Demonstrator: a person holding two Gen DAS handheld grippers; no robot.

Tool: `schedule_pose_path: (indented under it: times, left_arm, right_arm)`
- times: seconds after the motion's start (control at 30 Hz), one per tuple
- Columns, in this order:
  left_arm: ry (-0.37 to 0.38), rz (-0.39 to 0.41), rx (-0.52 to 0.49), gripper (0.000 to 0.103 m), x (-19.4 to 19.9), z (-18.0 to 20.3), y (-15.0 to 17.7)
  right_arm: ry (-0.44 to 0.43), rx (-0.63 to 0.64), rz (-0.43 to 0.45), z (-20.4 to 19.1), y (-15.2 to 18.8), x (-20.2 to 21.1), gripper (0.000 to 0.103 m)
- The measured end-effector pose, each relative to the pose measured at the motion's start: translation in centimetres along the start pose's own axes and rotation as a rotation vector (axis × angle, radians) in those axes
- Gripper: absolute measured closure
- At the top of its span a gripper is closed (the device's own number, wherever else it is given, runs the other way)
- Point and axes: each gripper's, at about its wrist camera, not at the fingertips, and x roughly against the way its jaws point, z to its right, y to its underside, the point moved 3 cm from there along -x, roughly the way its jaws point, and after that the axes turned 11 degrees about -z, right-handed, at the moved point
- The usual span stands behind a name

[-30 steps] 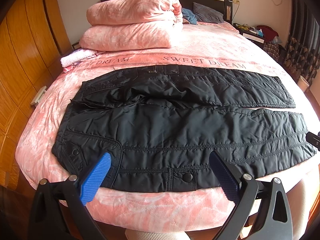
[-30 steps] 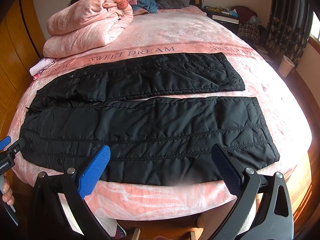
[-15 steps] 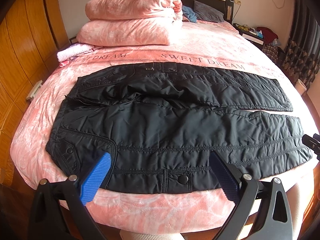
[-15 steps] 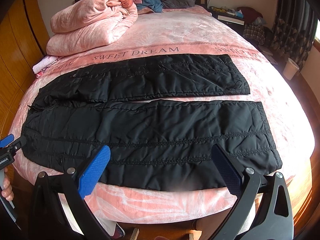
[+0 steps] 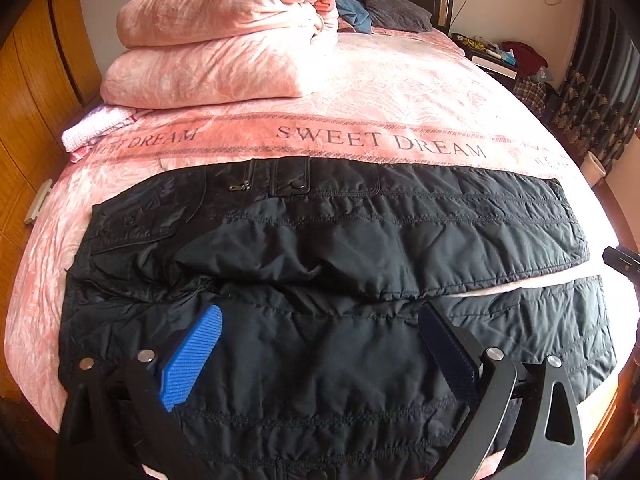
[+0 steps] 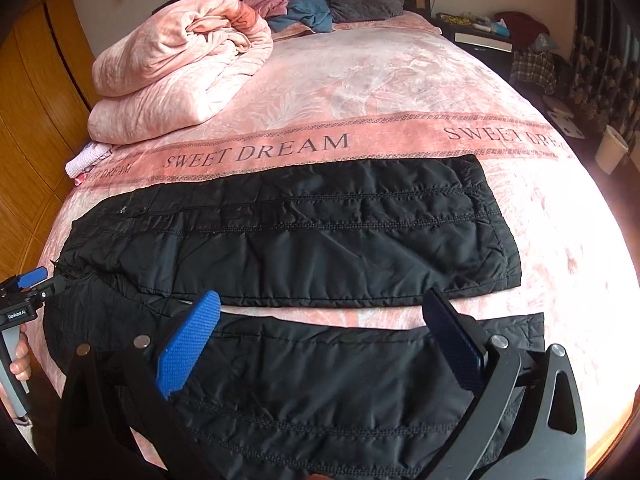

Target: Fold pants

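Black quilted padded pants (image 5: 320, 248) lie flat across the pink "SWEET DREAM" bedspread (image 5: 400, 92), waist at 9 o'clock, hems at 3 o'clock, legs slightly apart. Left gripper (image 5: 320, 344) hovers over the near leg by the crotch, jaws wide, holding nothing. Right gripper (image 6: 320, 340) hovers over the near leg, jaws wide, empty. Folded pink duvet (image 5: 224, 40) at 11 o'clock.

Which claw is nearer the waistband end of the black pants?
Left. The left claw hangs open over the near leg beside the waistband; the right claw is open further along, toward the cuffs.
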Motion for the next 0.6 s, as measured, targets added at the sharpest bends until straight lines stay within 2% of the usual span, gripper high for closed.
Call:
schedule_pose_path:
  times: [0.2, 0.43, 0.6]
  left_arm:
    - [0.074, -0.03, -0.092, 0.004, -4.3, 2.3, -7.5]
    - [0.127, -0.085, -0.2, 0.004, -9.5, 3.0, -14.7]
    - [0.076, -0.117, -0.321, 0.004, -13.6, 3.5, -17.1]
  right_arm:
    - [-0.201, 0.195, -0.073, 0.8, -7.9, -5.0, 0.002]
    - [-0.28, 0.416, -0.209, -0.6, -14.8, -12.1, 0.002]
    - [-0.325, 0.478, -0.276, -1.0, -16.9, -15.7, 0.002]
